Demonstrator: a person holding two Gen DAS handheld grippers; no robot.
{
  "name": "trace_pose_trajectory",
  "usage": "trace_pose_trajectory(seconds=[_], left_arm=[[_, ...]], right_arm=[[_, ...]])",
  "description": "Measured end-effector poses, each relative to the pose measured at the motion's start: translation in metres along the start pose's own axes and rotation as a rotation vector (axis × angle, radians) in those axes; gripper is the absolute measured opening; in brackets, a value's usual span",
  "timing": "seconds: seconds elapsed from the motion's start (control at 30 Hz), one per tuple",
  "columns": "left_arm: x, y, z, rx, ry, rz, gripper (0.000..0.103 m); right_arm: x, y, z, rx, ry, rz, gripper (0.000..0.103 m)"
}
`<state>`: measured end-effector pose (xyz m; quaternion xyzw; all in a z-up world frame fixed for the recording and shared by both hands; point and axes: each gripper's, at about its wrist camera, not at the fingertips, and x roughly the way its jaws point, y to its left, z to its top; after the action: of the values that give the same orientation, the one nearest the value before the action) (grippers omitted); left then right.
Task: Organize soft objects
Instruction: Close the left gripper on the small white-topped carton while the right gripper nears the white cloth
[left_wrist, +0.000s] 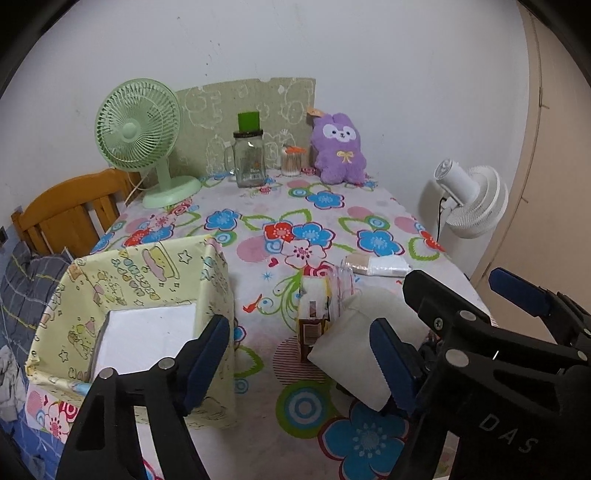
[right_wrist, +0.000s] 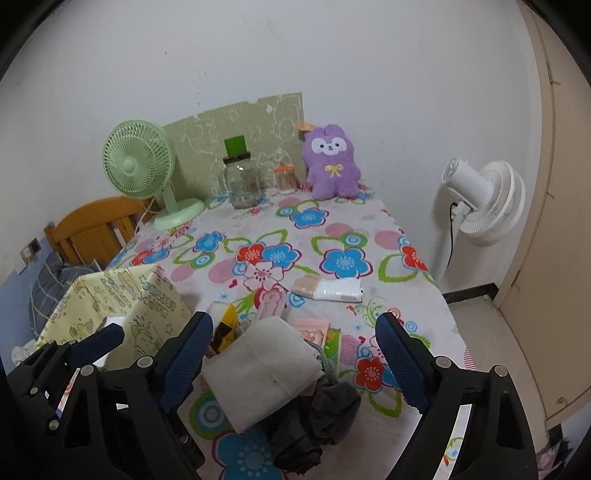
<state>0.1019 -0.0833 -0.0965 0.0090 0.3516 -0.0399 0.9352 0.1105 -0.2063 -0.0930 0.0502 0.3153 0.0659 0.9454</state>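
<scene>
Item: folded white cloth (right_wrist: 262, 369) lying on floral table (right_wrist: 332, 221) beside yellow bin (left_wrist: 147, 273) | Step: both grippers approaching | Left gripper (left_wrist: 299, 354), right gripper (right_wrist: 295, 354): jaws spread, gripping nothing | Next: straddling, pinching.

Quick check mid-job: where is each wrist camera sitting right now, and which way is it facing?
Left wrist: rides the left gripper, angled down across the flowered table toward the back wall; its own open blue fingers frame the yellow box and white folded cloth; the right gripper shows at right.
Right wrist: rides the right gripper, facing the same way; open fingers straddle the cloth; the left gripper shows at lower left.
Shared: green fan, purple plush, box, cloth.
</scene>
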Motion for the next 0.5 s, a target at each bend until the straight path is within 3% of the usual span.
trace_pose_trajectory(seconds=[0.23, 0.5], left_arm=[[0.023, -0.002, 0.0, -0.012, 0.055, 0.03, 0.07], [0.04, -0.007, 0.004, 0.016, 0.061, 0.081, 0.07]], right_arm=[[0.023, -0.005, -0.002, -0.007, 0.056, 0.012, 0.087], [0.046, -0.011, -0.003, 0.01, 0.124, 0.04, 0.077]])
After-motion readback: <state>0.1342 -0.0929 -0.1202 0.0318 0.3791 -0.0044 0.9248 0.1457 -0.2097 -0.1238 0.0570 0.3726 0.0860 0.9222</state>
